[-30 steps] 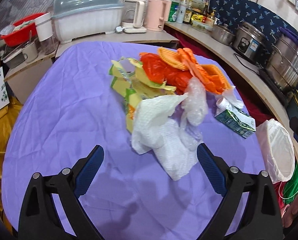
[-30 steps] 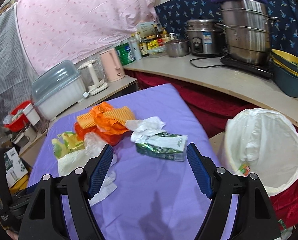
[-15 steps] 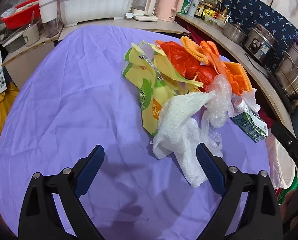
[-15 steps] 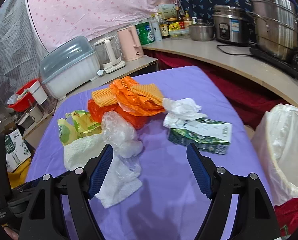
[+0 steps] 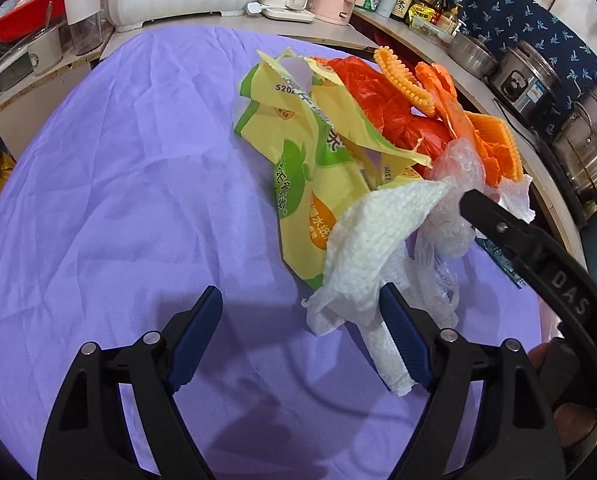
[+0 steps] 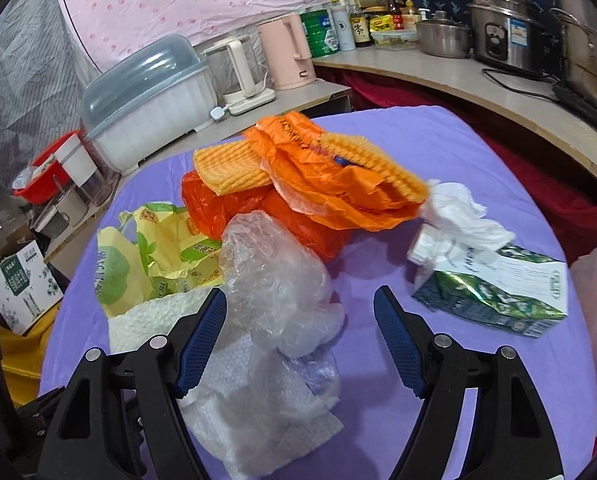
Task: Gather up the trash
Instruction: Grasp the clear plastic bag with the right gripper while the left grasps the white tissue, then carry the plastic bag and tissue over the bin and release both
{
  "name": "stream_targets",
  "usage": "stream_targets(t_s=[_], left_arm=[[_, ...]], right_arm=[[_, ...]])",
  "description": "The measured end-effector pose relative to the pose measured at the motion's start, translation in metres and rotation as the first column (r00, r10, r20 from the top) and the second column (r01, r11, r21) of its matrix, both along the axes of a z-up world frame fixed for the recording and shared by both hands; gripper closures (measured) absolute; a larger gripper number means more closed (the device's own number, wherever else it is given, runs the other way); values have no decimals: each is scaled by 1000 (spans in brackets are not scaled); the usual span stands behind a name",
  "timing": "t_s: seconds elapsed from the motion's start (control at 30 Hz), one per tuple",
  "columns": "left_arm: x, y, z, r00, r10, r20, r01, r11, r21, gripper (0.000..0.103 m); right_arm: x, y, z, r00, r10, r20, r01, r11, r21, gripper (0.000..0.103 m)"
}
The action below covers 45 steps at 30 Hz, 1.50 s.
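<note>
Evidently the collecting has barely begun: every piece of trash visible lies heaped on the purple-covered surface (image 5: 98,184), and neither gripper holds anything. The left gripper (image 5: 298,336) has its jaws fairly wide and closing, over bare cloth, with the white paper towel (image 5: 362,256) lying against its right finger but not pinched. The right gripper (image 6: 300,332) stands wide over the crumpled clear plastic bag (image 6: 274,280), which sits between its fingers with no grip on it visible.

Counted, the heap shows one yellow-green wrapper (image 5: 298,152), one red plastic bag (image 5: 370,92), one orange plastic bag (image 6: 330,184), two ridged orange pieces (image 6: 230,168), one clear plastic bag, one paper towel, one wad of white tissue (image 6: 462,212) and one green carton (image 6: 498,288). The carton lies apart from the pile, near the surface's right edge in the right wrist view.

A pale shape at that view's far right edge may be a bin, though too little shows to tell. By this reading, all the items are left to pick up, with the clear bag or the towel the likely first.
</note>
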<state>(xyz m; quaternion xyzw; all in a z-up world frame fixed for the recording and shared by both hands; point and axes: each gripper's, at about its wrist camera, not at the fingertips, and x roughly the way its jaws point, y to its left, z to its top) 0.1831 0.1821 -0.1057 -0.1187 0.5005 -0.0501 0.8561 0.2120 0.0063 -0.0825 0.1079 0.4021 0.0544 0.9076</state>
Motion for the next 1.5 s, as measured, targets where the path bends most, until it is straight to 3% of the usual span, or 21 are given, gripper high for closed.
stream_targets(t_s=[0.07,0.1,0.13,0.2,0.3,0.4,0.57,0.77,1.2,1.5], left_arm=[[3,3,-3,1000,4,-11,-5,1000,-12,26],[4,5,-5,1000,6,-15,-7,1000,-15,26],[4,6,-6,1000,8,-20,-8,1000,-20,26],[5,7,-8,1000,7,-26,-8,999,-35,26],[5,6,-7,1000,0,-21,-1,999,-43,27],[3,0,-6,1000,-21,-23,20,999,-44,36],[-2,-11,-2,998,-57,-27,55,998,-41,65],[-15,-24,6,994,-108,-11,107,994,-26,92],[-65,-53,47,978,-193,79,194,981,-7,95],[-92,-89,83,950,-264,164,266,964,10,95]], right_arm=[[5,3,-5,1000,5,-3,-5,1000,1,33],[7,4,-7,1000,6,-9,-6,1000,-3,41],[9,5,-10,1000,12,-16,-12,1000,-6,57],[11,5,-12,999,24,-27,-24,1000,-5,74],[5,0,-11,1000,24,-19,-23,1000,15,83],[-5,-8,-5,1000,8,-5,-8,1000,23,84],[-23,-22,8,1000,-21,22,21,999,31,84],[-48,-41,25,997,-58,56,57,998,33,84],[-101,-76,60,982,-125,144,118,992,53,84],[-141,-111,82,962,-186,201,175,982,67,84]])
